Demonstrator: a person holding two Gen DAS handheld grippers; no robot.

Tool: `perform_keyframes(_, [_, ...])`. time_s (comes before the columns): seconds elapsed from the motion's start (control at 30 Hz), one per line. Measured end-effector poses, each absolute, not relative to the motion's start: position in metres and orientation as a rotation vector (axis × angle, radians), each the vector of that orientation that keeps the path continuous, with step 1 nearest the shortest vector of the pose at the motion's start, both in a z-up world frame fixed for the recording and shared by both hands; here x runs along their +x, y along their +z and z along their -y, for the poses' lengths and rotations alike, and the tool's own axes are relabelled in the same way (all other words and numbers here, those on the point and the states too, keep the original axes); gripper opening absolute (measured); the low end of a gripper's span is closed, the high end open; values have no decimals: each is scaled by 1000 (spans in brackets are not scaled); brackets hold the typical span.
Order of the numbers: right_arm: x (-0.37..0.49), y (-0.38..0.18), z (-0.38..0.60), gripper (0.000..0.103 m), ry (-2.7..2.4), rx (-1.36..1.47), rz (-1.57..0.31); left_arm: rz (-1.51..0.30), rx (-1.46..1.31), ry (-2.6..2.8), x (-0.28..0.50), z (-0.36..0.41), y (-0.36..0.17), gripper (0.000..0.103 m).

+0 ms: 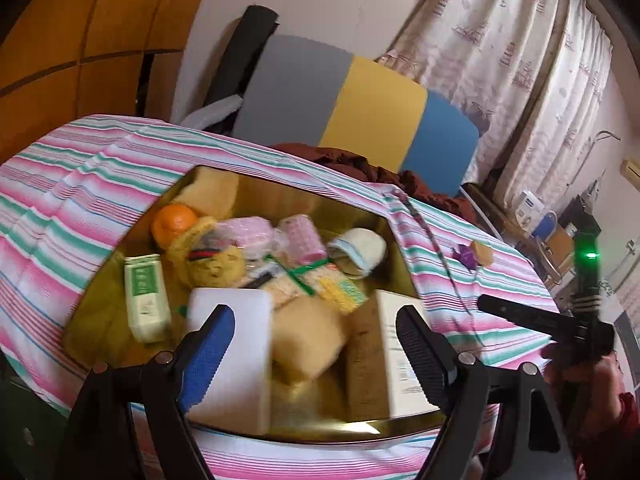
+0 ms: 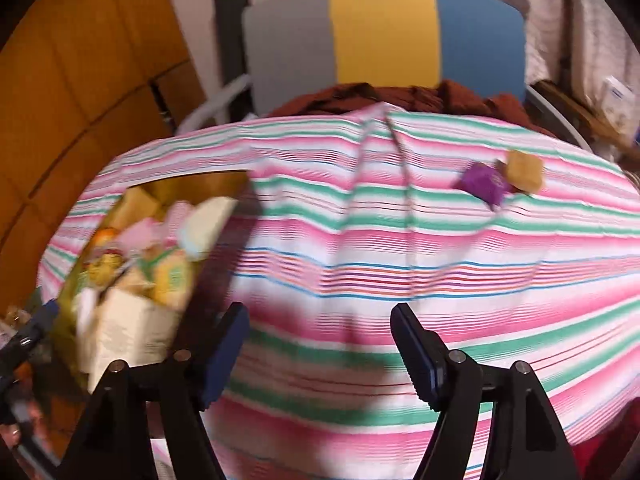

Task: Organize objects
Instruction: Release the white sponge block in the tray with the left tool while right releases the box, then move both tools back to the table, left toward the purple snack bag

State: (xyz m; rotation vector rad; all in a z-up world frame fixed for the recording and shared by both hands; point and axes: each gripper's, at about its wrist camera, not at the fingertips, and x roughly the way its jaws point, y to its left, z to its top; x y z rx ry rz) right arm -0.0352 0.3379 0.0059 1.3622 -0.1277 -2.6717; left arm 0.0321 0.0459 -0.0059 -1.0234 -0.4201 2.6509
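- A striped cloth [image 2: 360, 248] in pink, green and white bands covers the table; it lies creased, with a long fold running across its middle in the right wrist view.
- A gold-coloured tray [image 1: 280, 428] sits on the cloth, filled with small things: an orange [image 1: 174, 222], a green-and-white carton [image 1: 146, 296], a white block [image 1: 236, 356], a white box [image 1: 396, 356] at the tray's right side, pink wrapped packs [image 1: 280, 236] and a yellow knitted toy [image 1: 216, 260].
- The left gripper [image 1: 316, 356] hangs over the near end of the tray, its jaws spread wide with nothing between the pads; the white block and the white box lie below them.
- The right gripper [image 2: 320, 352] is over bare cloth to the right of the tray, jaws apart and empty. It also shows at the right edge of the left wrist view, held in a hand [image 1: 580, 364] with a red sleeve.
- A purple wrapped sweet [image 2: 486, 184] and a tan square piece [image 2: 526, 172], perhaps a biscuit, lie touching each other on the cloth, well apart from the tray.
- Behind the table stands a chair back [image 2: 384, 32] in grey, yellow and blue panels, with dark red cloth [image 2: 400, 96] heaped at its foot.
- A wooden wardrobe [image 1: 80, 40] fills the left; patterned curtains [image 1: 520, 60] hang at the right.
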Motion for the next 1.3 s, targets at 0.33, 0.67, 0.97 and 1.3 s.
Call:
perform_keyframes(0.33, [-78, -9, -435, 81, -2793, 1506, 162, 262, -982, 2590, 15, -107, 22, 84])
perform_keyframes(0.67, [-135, -15, -520, 81, -3000, 1496, 178, 23, -1030, 2379, -12, -204, 30, 85])
perform_keyframes(0.97, [-137, -17, -563, 86, -3078, 1541, 325, -126, -1112, 2249, -77, -312, 0, 85])
perform_keyframes(1.3, [-133, -15, -596, 88, -3114, 1563, 591, -252, -1145, 2266, -158, -431, -40, 85])
